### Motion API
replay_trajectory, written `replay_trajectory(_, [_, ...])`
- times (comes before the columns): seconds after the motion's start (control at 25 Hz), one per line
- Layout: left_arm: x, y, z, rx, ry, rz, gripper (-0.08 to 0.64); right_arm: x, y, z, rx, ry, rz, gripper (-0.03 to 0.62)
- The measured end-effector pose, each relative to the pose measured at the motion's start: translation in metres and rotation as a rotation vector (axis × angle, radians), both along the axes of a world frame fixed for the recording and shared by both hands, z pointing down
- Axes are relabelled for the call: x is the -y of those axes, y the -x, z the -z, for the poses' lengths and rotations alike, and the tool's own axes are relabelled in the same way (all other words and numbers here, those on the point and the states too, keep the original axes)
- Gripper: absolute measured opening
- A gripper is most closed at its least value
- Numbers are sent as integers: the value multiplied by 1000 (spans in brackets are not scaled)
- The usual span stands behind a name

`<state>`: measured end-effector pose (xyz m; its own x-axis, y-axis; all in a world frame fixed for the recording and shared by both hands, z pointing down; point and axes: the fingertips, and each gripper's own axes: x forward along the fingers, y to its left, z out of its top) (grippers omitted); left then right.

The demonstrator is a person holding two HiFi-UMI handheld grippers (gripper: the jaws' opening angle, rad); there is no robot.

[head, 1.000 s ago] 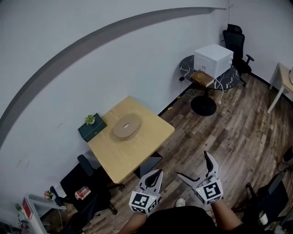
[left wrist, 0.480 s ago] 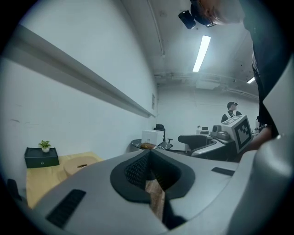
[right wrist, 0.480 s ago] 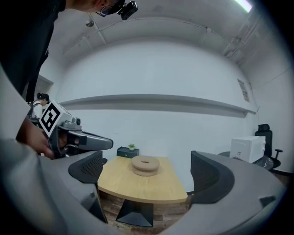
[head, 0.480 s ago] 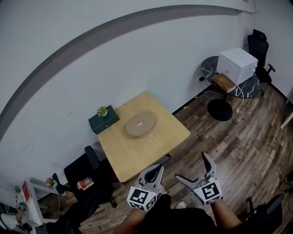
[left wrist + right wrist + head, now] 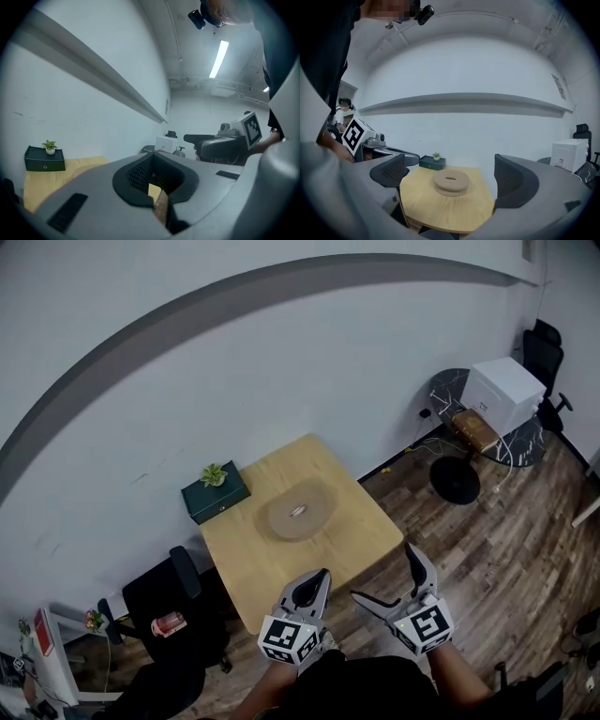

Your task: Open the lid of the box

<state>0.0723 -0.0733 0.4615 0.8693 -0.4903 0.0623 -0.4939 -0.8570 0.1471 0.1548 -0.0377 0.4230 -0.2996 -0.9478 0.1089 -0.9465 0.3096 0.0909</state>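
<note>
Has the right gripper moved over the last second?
Yes. The right gripper has come toward the wooden table, its jaws now beside the table's near corner.

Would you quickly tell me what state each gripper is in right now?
Left gripper: closed, holding nothing.
Right gripper: open wide, empty.

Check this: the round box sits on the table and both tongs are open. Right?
No: the left gripper view shows the left tongs shut; only the right tongs are open. The box does sit on the table.
</note>
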Motion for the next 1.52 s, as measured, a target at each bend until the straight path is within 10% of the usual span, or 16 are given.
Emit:
replay_trajectory(0.8, [103, 54, -5, 33, -26, 100, 18, 124, 8, -25, -65, 49, 100, 583])
replay_trajectory(1.52, [150, 83, -37, 102, 43, 351, 18, 213, 52, -129, -503, 339, 711, 584])
